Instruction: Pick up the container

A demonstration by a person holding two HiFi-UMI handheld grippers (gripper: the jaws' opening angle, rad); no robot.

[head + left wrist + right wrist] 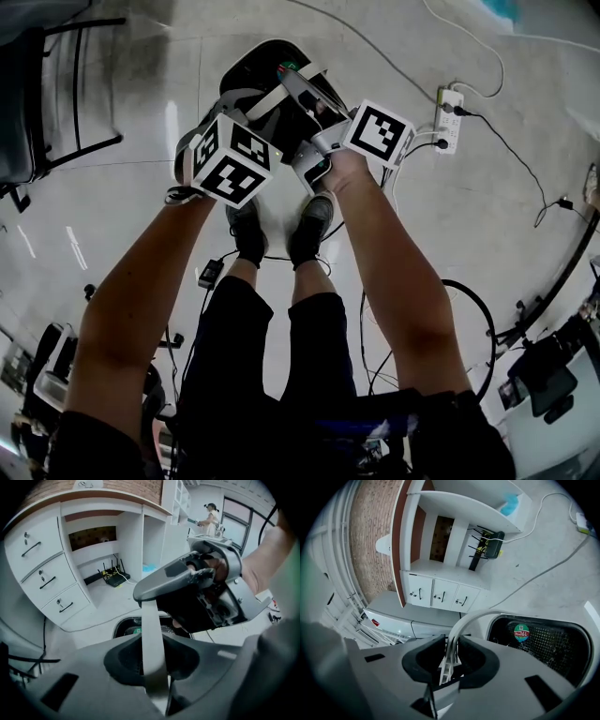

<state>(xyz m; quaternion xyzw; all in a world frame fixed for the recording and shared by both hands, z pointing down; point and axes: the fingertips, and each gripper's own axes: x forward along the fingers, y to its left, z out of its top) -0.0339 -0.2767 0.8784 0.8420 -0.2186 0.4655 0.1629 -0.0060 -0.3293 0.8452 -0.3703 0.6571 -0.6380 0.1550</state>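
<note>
Fingers (123,660) of left gripper (152,663) and right gripper (447,660) pinch white handle (479,612) of container (543,644), open floor (543,550) around its rim.

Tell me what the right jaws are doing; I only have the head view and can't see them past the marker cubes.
Observer: In the right gripper view, the right gripper has its jaws closed on the white handle of the black container.
Operator: And the left?
Observer: The left gripper has the same handle, a flat band, pressed between its jaws.
Operator: What's beyond the container?
Observer: A white cabinet with three drawers.
</note>
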